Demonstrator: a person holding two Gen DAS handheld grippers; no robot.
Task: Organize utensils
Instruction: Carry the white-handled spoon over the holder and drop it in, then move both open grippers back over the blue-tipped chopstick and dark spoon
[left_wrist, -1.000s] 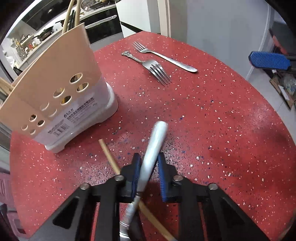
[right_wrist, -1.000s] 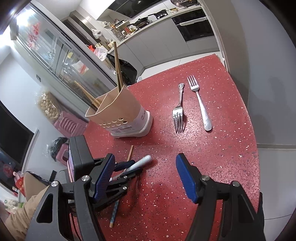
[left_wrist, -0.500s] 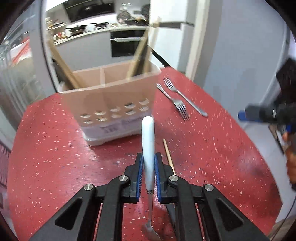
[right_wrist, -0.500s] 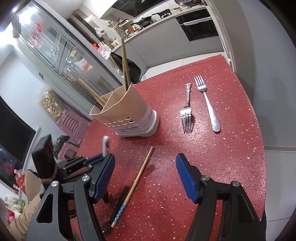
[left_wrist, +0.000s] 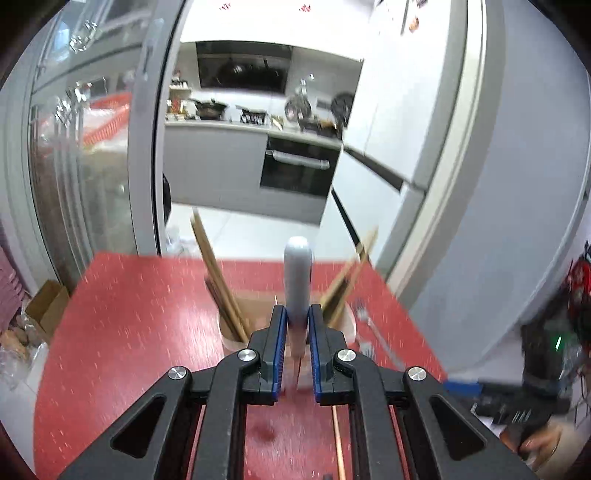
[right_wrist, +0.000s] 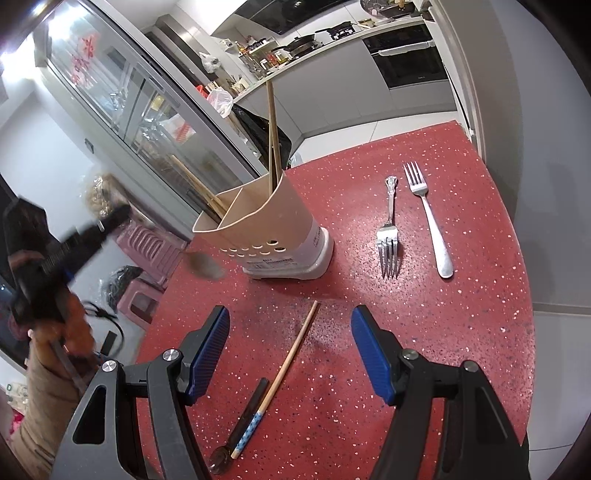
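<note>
Spoon (left_wrist: 297, 280) with the pale handle sits clamped between the left tongs (left_wrist: 296, 325), handle pointing up and away and the bowl end hanging blurred beneath, just in front of the utensil holder (right_wrist: 266, 225) on the red counter (right_wrist: 461, 314). In the right wrist view a grey smear that looks like the spoon's bowl hovers beside the holder's near-left corner, not yet over any compartment. The right tongs (right_wrist: 291, 350) stand wide apart and hold nothing, poised over the loose chopstick (right_wrist: 284, 369) and a dark utensil (right_wrist: 240, 428) lying on the counter on the near side of the holder.

My worry is the drop. The holder already has chopsticks (left_wrist: 218, 280) leaning out at both ends, and a spoon coming in at a slant could knock them or catch on the divider or rim. The holder looks light and tall, so a sideways bump might tip or slide it. The smooth handle could also swivel in the pads. Two forks (right_wrist: 406, 221) lie on the holder's right, well clear of any of this.
</note>
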